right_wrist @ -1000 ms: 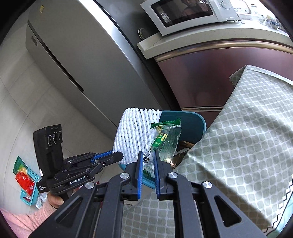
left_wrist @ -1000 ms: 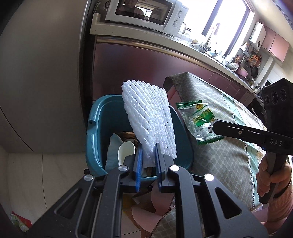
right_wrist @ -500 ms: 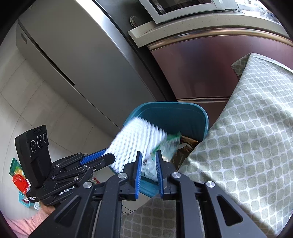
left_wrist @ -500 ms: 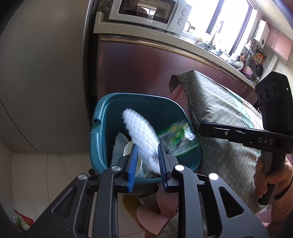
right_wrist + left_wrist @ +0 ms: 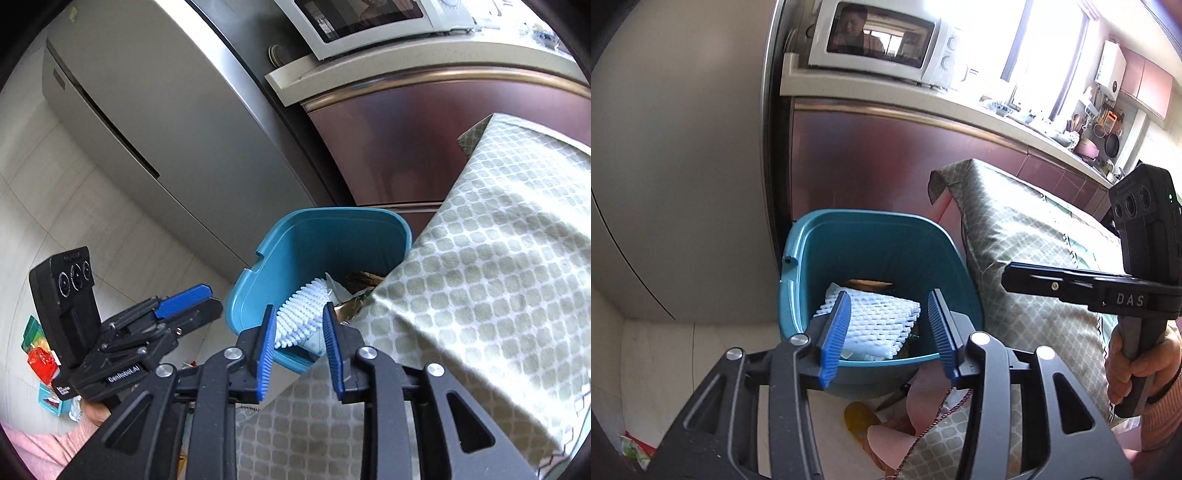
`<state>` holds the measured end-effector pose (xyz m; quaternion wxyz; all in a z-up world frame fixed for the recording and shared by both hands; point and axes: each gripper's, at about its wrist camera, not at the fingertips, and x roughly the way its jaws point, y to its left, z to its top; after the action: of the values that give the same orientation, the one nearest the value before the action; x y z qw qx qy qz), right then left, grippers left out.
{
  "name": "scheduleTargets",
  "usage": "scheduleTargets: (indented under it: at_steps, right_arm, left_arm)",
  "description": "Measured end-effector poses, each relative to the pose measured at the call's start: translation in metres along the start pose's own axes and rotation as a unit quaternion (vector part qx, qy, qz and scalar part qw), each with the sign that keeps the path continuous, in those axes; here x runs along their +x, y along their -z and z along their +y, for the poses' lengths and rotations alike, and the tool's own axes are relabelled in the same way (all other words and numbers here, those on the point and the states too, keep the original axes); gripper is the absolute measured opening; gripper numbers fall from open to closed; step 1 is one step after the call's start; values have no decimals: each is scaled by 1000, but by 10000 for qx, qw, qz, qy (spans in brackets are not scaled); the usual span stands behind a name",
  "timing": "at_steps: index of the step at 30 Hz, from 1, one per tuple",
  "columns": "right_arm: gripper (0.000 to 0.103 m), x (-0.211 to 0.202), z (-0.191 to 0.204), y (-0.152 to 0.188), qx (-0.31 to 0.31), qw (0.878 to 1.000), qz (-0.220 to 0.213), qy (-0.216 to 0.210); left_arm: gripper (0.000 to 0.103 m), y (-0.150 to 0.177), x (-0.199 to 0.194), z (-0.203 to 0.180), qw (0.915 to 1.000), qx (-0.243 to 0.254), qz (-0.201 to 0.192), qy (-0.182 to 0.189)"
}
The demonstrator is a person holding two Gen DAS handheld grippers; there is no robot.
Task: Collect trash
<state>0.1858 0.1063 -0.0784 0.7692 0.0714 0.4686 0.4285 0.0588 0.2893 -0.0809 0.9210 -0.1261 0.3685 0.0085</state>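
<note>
A teal trash bin (image 5: 871,240) stands on the floor between the fridge and the table; it also shows in the right wrist view (image 5: 295,251). A white foam net (image 5: 871,321) lies inside it on other trash, also seen in the right wrist view (image 5: 303,314). My left gripper (image 5: 890,332) is open and empty above the bin's near rim. My right gripper (image 5: 300,347) is open and empty over the table edge, beside the bin. The green snack wrapper is mostly hidden in the bin.
A table with a green patterned cloth (image 5: 1027,258) stands right of the bin. A steel fridge (image 5: 166,110) stands left of it. A maroon counter (image 5: 886,155) carries a microwave (image 5: 882,40). Packets (image 5: 40,354) lie on the floor.
Both grippers have opened. The foam net and the green wrapper have dropped from them into the bin. Both grippers have pulled back a little.
</note>
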Motion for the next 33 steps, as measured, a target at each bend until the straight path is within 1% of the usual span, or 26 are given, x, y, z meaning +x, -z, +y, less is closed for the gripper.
scheduleTargets:
  at_steps: [1, 2, 3, 5, 7, 8, 9, 10, 12, 17, 20, 23, 24, 29, 33]
  right_arm:
    - [29, -3, 1, 1, -17, 10000, -24, 0]
    - [32, -7, 2, 3, -39, 10000, -67, 16]
    - [36, -10, 3, 5, -69, 9999, -114, 38]
    - [41, -18, 5, 8, -120, 9997, -197, 93]
    - [45, -26, 6, 13, -176, 9993, -288, 150]
    - [50, -31, 7, 15, -207, 9990, -345, 205]
    - [53, -35, 7, 17, -231, 9986, -391, 254]
    - [54, -40, 7, 20, -254, 9982, -442, 309]
    - [60, -50, 8, 26, -289, 9972, -550, 415]
    - [71, -74, 4, 43, -296, 9937, -816, 716]
    - [82, -90, 3, 54, -293, 9905, -980, 914]
    - [86, -106, 3, 68, -272, 9862, -1226, 1079]
    - [89, -110, 2, 72, -253, 9850, -1281, 1124]
    - [93, -137, -2, 93, -180, 9775, -1588, 1375]
    - [93, -158, -5, 108, -112, 9707, -1821, 1561]
  left_arm:
    - [48, 0, -3, -2, 10000, 19, -42, -14]
    - [52, 0, -5, -3, 10000, 43, -77, -33]
    - [59, 0, -7, -4, 9999, 69, -104, -57]
    - [68, 1, -13, -8, 9997, 132, -176, -128]
    - [72, 2, -19, -13, 9993, 221, -235, -179]
    - [77, 2, -22, -16, 9991, 253, -273, -188]
    - [84, 3, -25, -17, 9990, 270, -309, -200]
    - [87, 4, -28, -20, 9987, 280, -349, -233]
    - [98, 6, -33, -26, 9983, 314, -418, -268]
    - [97, 13, -45, -45, 9971, 452, -537, -303]
    - [97, 17, -51, -56, 9963, 527, -616, -299]
    - [97, 20, -58, -63, 9960, 504, -693, -261]
    - [97, 21, -60, -66, 9958, 485, -728, -264]
    - [97, 26, -72, -79, 9947, 460, -892, -201]
    - [97, 27, -78, -91, 9936, 513, -984, -192]
